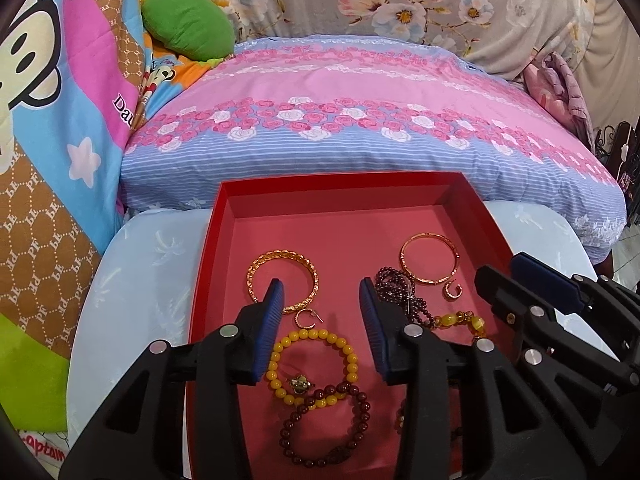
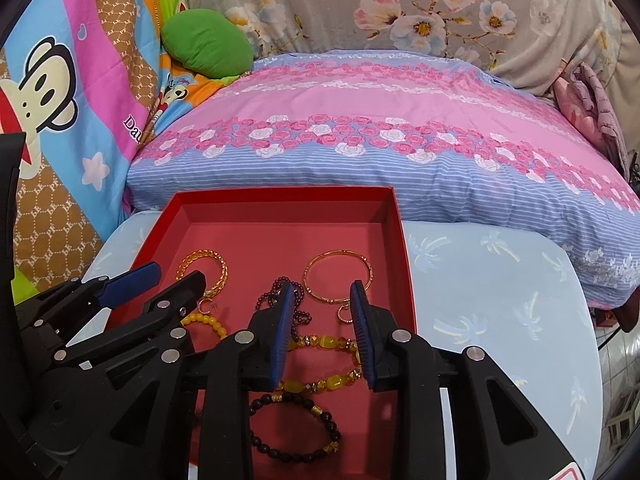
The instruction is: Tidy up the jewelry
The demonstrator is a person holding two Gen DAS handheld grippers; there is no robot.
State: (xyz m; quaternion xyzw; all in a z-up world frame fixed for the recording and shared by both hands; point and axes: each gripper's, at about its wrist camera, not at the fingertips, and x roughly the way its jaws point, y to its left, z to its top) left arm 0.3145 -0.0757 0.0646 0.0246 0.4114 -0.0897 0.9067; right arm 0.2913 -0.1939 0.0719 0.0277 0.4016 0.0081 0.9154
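Observation:
A red box [image 1: 224,216] lies on a pale blue table and holds the jewelry. On its left are a patterned gold bangle [image 1: 314,280], a small hoop earring [image 1: 306,318], a yellow bead bracelet [image 1: 312,334] and a dark red bead bracelet [image 1: 362,400]. A thin gold bangle [image 2: 306,280], a purple bead strand [image 2: 276,286], an amber bracelet [image 2: 320,342] and a black bead bracelet [image 2: 325,416] lie on the right. My left gripper [image 1: 321,286] hovers open over the left group. My right gripper [image 2: 322,286] is open above the right group. Neither holds anything.
The pale blue table [image 1: 140,260] with a palm print extends right of the box [image 2: 500,300]. A pink and blue floral cushion [image 1: 360,120] presses against the table's far edge. A cartoon-print blanket [image 1: 60,140] stands at the left, with a green pillow [image 1: 188,24] behind.

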